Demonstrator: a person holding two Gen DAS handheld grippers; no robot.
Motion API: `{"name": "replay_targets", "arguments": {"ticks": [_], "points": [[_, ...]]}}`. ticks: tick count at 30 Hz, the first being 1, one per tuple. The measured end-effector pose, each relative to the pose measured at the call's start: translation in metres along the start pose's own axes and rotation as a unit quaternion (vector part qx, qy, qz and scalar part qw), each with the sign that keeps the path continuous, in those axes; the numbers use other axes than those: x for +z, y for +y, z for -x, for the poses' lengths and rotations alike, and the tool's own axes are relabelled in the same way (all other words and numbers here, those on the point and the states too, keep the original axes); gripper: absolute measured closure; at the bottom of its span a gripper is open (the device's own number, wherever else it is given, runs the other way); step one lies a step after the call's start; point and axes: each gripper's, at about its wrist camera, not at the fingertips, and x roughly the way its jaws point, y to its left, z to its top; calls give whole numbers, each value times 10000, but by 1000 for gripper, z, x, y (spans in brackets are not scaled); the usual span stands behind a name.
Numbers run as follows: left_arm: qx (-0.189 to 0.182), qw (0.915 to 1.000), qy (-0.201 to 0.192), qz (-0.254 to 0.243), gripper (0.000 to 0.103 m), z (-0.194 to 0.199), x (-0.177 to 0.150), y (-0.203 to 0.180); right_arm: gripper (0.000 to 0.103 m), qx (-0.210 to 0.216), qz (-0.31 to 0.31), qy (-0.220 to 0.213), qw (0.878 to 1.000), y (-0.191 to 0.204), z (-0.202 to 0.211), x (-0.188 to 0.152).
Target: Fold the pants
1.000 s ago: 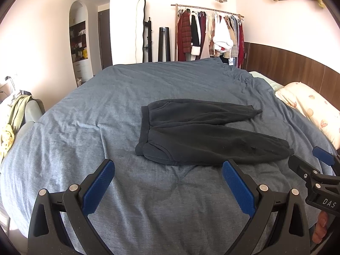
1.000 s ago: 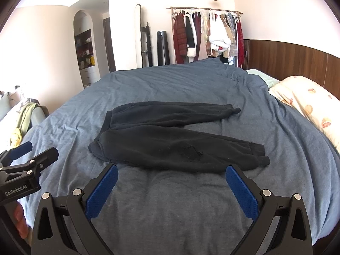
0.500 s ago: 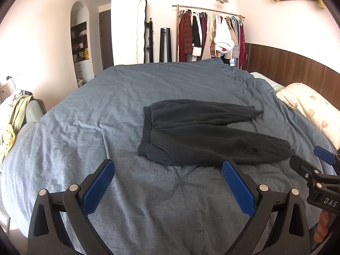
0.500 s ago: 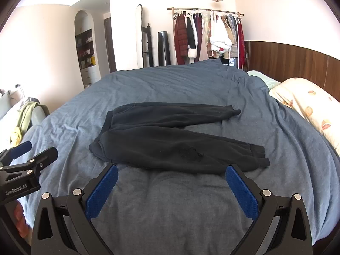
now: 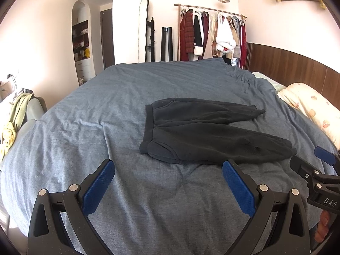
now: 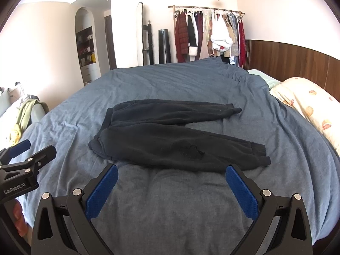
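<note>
Pants [image 5: 204,133] unmoved on bed [image 5: 85,131], both claws still spread, hovering

Big bed [image 5: 89,131] with a rumpled grey-blue duvet, floral pillow [image 5: 314,108] at the right edge. Clothes rack [image 5: 212,34] against the far white wall, dark wood panelling [image 6: 297,61] on the right, arched shelf niche [image 5: 80,42] left. Bright daylight.
</note>
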Motion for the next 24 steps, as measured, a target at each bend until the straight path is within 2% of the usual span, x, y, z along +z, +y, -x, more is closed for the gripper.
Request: {"name": "replay_targets", "arguments": {"ticks": [9, 18, 24], "points": [[66, 9998, 179, 66, 0, -17, -8, 7, 0, -17, 81, 168, 9998, 3, -15, -6], [154, 9985, 507, 128, 0, -54, -18, 16, 0, -43, 165, 497, 9986, 8, -50, -12], [373, 9974, 604, -158, 0, -84, -20, 17, 0, -91, 299, 755, 9967, 15, -82, -19]]}}
